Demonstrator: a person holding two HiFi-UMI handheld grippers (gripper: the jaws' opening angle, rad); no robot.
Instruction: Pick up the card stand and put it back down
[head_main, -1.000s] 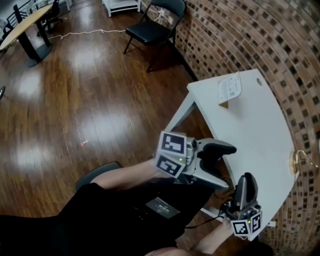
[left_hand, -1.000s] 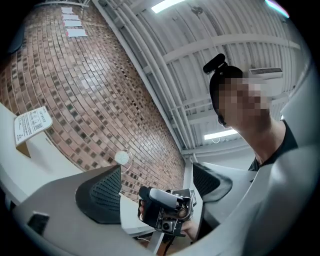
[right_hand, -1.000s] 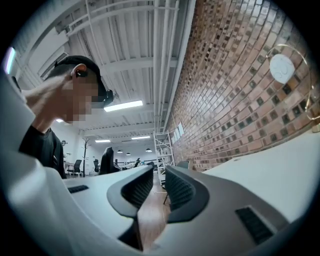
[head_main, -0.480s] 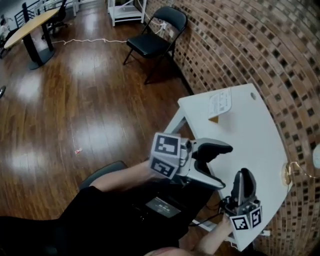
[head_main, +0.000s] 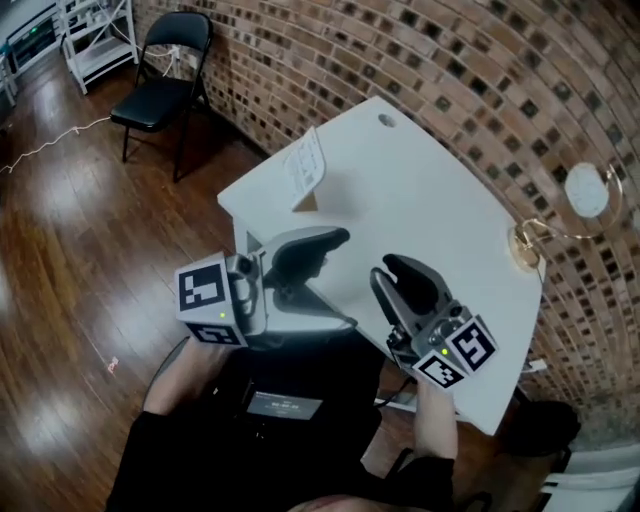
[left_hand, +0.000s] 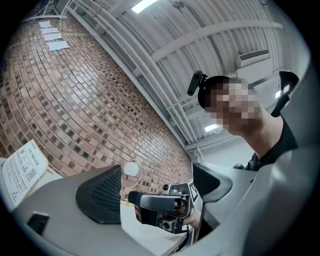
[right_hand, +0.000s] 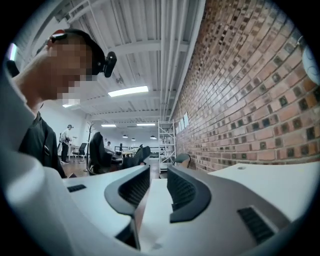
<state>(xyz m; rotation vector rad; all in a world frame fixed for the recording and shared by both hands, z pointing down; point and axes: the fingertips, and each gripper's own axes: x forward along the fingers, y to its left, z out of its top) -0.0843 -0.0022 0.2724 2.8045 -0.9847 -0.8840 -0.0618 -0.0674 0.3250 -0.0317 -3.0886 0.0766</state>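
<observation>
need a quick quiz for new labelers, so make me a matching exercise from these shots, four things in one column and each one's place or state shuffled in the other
1 card stand
2 folding chair
3 gold stand with round disc
4 left tool

A on the wood floor by the brick wall
B jaws apart, nothing between
C right edge of the table, next to the wall
D table's far left edge

Pairs: 1-D, 2-A, 3-C, 4-B

An open-plan office in a loft-like hall: brick wall (head_main: 450, 80), wooden floor (head_main: 70, 260), folding chair (head_main: 160, 100), metal shelving (right_hand: 166, 142), office chairs (right_hand: 98, 152), ceiling strip lights (right_hand: 128, 91).
</observation>
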